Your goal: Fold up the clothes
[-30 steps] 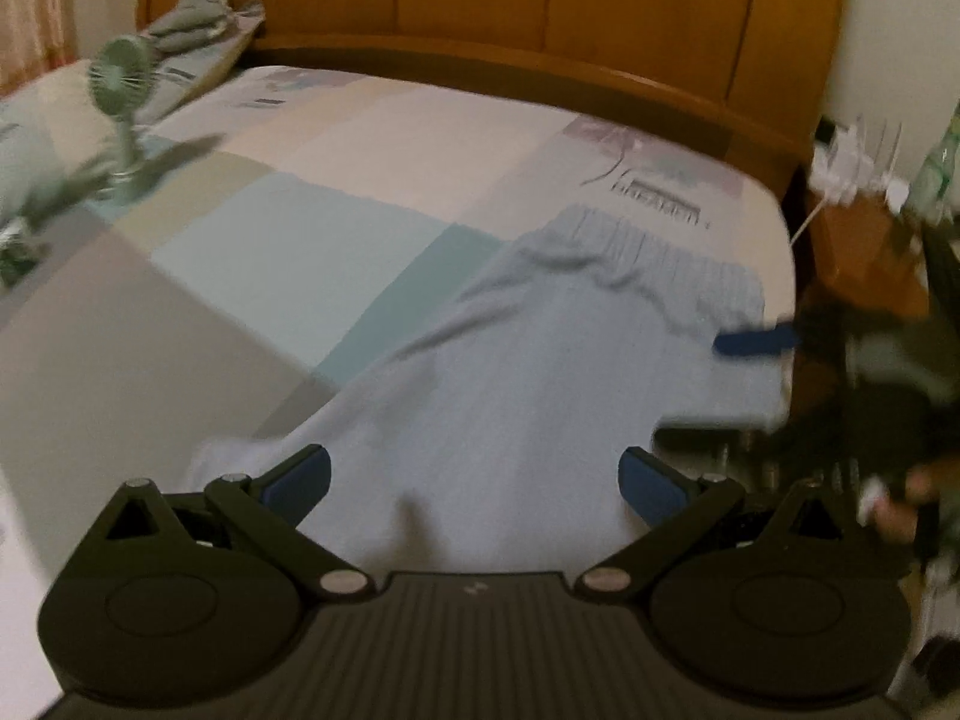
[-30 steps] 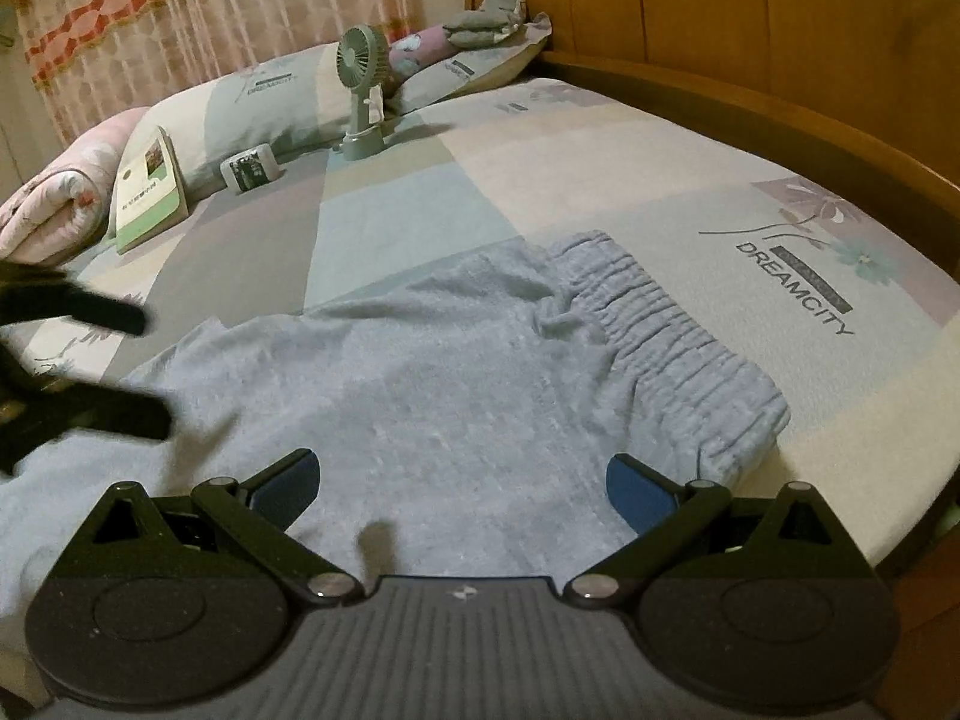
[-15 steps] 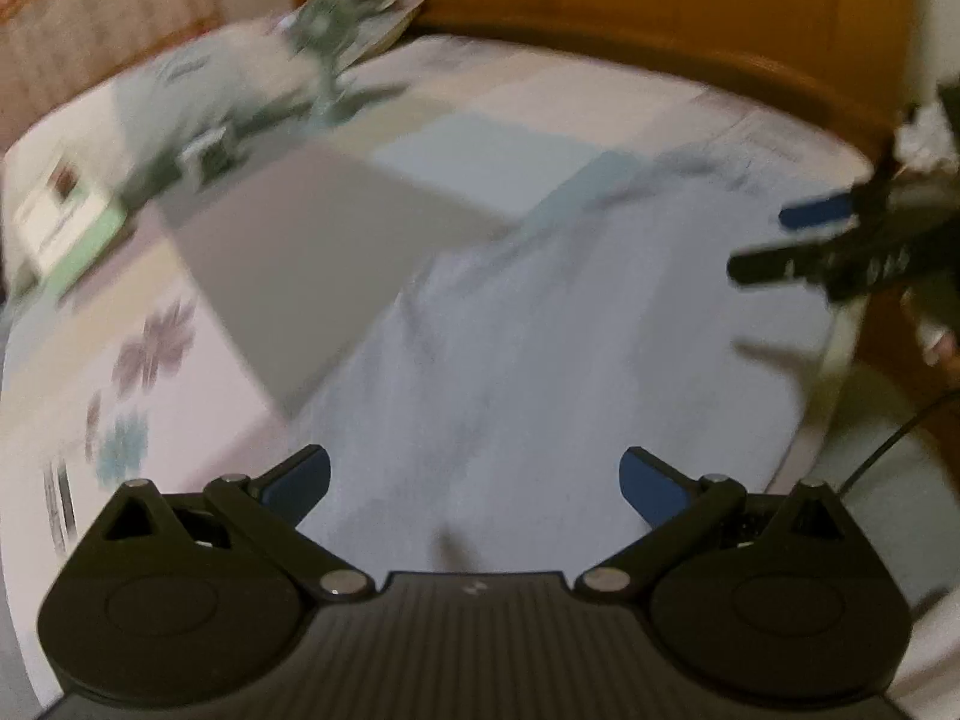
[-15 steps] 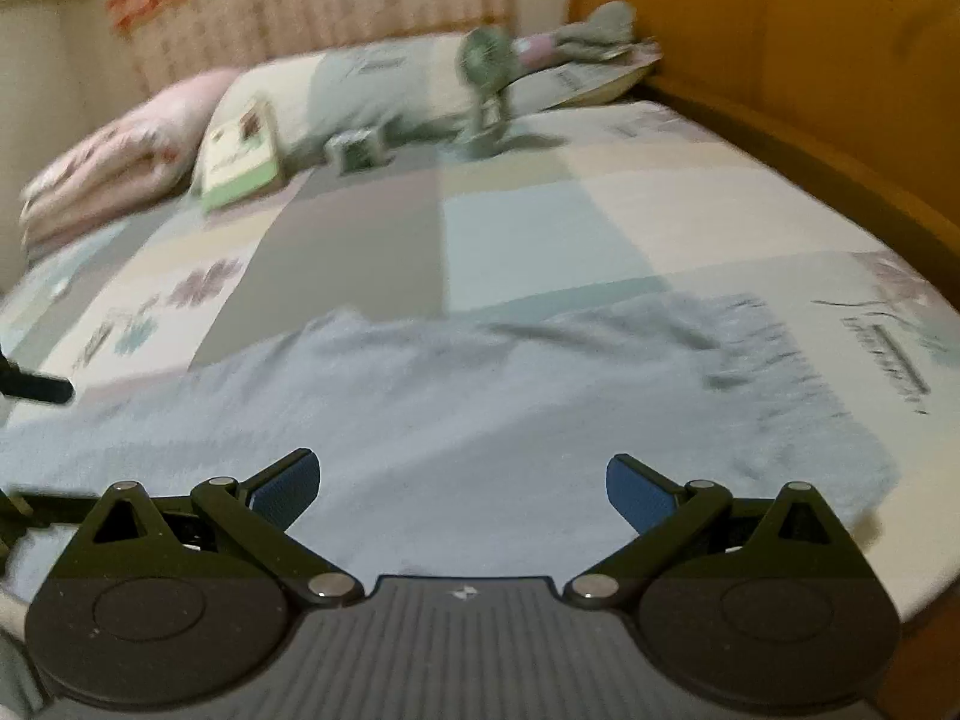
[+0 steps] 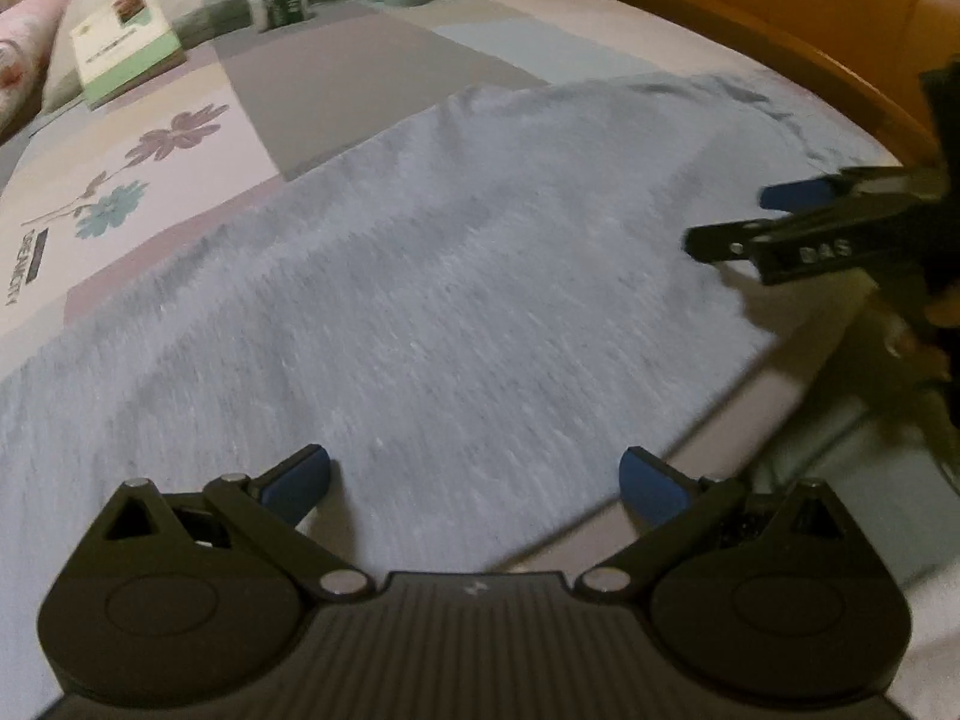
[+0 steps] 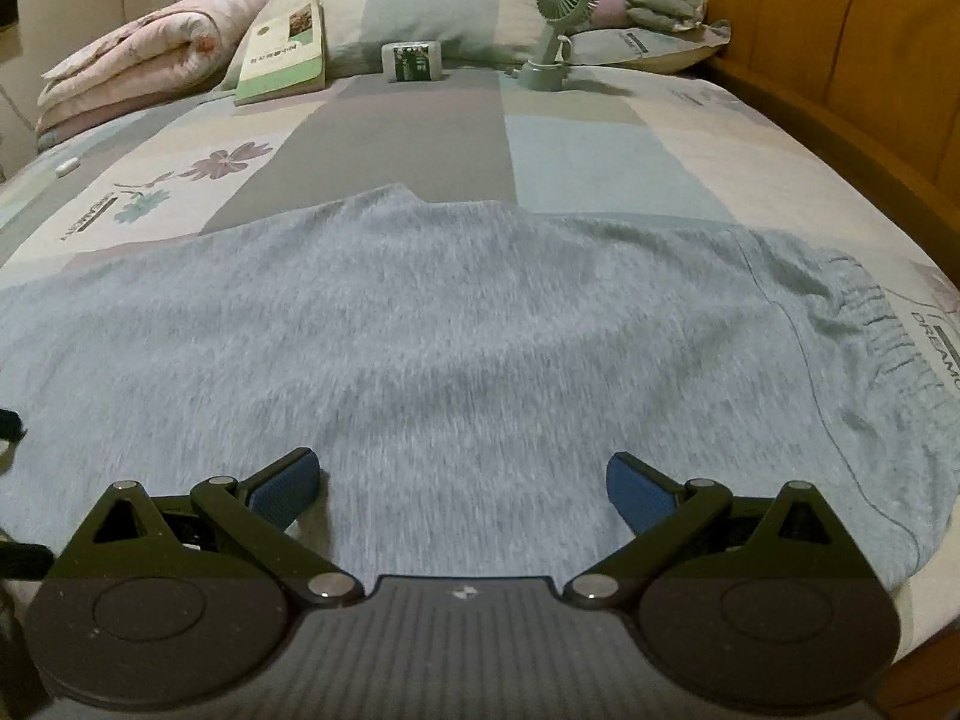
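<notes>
Light grey-blue pants [image 6: 450, 324] lie flat across the patchwork bed sheet [image 6: 420, 132], with the gathered waistband [image 6: 888, 324] at the right end. My right gripper [image 6: 462, 480] hovers open just over the near edge of the fabric, with nothing between its blue pads. In the left wrist view the same pants [image 5: 450, 276] fill the middle. My left gripper [image 5: 474, 474] stands open low over them near the bed's front edge. There the right gripper [image 5: 738, 219] reaches in from the right over the cloth, jaws apart.
A small green fan [image 6: 561, 18], a green-and-white book [image 6: 285, 48] and a small box [image 6: 414, 60] stand by the pillows at the back. A folded pink quilt [image 6: 138, 60] lies back left. The wooden headboard [image 6: 840, 60] borders the right side.
Both views have swung left, from the headboard and waistband end toward the pillows. The left gripper now sits lower over the middle of the pants. Both grippers stayed open.
</notes>
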Demonstrator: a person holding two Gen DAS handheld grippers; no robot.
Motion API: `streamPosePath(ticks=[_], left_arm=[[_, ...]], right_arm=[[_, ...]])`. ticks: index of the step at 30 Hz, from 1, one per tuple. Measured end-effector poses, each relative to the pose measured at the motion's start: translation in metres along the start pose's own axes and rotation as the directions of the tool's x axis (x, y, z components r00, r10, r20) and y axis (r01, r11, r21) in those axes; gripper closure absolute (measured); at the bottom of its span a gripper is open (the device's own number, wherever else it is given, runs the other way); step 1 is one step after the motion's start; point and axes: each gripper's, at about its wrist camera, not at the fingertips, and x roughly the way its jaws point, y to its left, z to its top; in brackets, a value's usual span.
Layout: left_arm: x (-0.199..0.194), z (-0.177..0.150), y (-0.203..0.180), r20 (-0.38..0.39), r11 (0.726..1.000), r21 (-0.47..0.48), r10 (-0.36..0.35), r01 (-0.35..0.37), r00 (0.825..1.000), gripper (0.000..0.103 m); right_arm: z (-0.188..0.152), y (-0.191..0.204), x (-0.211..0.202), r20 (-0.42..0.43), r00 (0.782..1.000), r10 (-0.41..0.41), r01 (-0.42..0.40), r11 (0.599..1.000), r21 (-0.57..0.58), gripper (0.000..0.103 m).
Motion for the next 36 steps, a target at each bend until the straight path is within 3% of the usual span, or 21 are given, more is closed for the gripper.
streamPosePath(ticks=[4,9,13,15,18,22,25,26,27,30,33,36], left_arm=[[-0.015,0.003,0.032,0.074,0.992,-0.054,0.117,-0.113,0.99,0.001],[-0.005,-0.023,0.055,0.004,0.981,-0.158,0.112,-0.11,0.994,0.001],[-0.016,-0.027,0.056,-0.021,0.981,-0.19,0.036,-0.039,0.999,0.001],[-0.02,-0.018,0.059,-0.019,0.985,-0.17,0.005,-0.008,1.0,0.001],[-0.022,0.01,0.066,0.072,0.99,-0.136,0.049,-0.039,0.996,0.001],[-0.004,0.046,0.084,0.172,0.978,-0.184,-0.064,0.096,0.983,0.001],[0.019,0.053,0.107,0.165,0.933,-0.296,-0.16,0.204,0.973,0.001],[0.025,0.049,0.113,0.151,0.921,-0.33,-0.166,0.208,0.974,0.001],[0.03,0.044,0.119,0.135,0.909,-0.366,-0.162,0.201,0.977,0.001],[0.019,0.027,0.133,0.148,0.912,-0.368,-0.132,0.178,0.98,0.001],[0.013,0.011,0.155,0.105,0.915,-0.397,-0.024,0.064,0.994,0.001],[0.0,0.006,0.167,0.117,0.885,-0.46,-0.019,0.071,0.993,0.001]], right_arm=[[0.002,0.002,0.001,-0.006,1.0,-0.007,0.007,1.0,-0.002,0.0],[0.0,0.003,0.001,0.003,1.0,-0.014,0.014,1.0,0.002,0.0],[-0.002,0.003,0.001,0.01,1.0,-0.014,0.014,1.0,0.003,0.0],[-0.001,0.003,0.002,0.009,1.0,-0.014,0.014,1.0,0.007,0.0],[-0.001,0.003,0.002,0.009,1.0,-0.014,0.014,1.0,0.006,0.0],[-0.001,0.003,0.002,0.012,1.0,-0.014,0.014,1.0,0.007,0.0],[-0.001,0.003,0.002,0.012,1.0,-0.013,0.012,1.0,0.008,0.0],[-0.002,0.002,0.002,0.013,1.0,-0.011,0.011,1.0,0.007,0.0],[-0.002,0.002,0.002,0.014,1.0,-0.009,0.009,1.0,0.006,0.0],[-0.003,0.001,0.002,0.018,1.0,-0.004,0.004,1.0,0.005,0.0],[-0.002,0.0,0.003,0.017,1.0,-0.001,0.0,1.0,0.004,0.0],[-0.002,0.001,0.002,0.016,1.0,-0.003,0.003,1.0,0.005,0.0]])
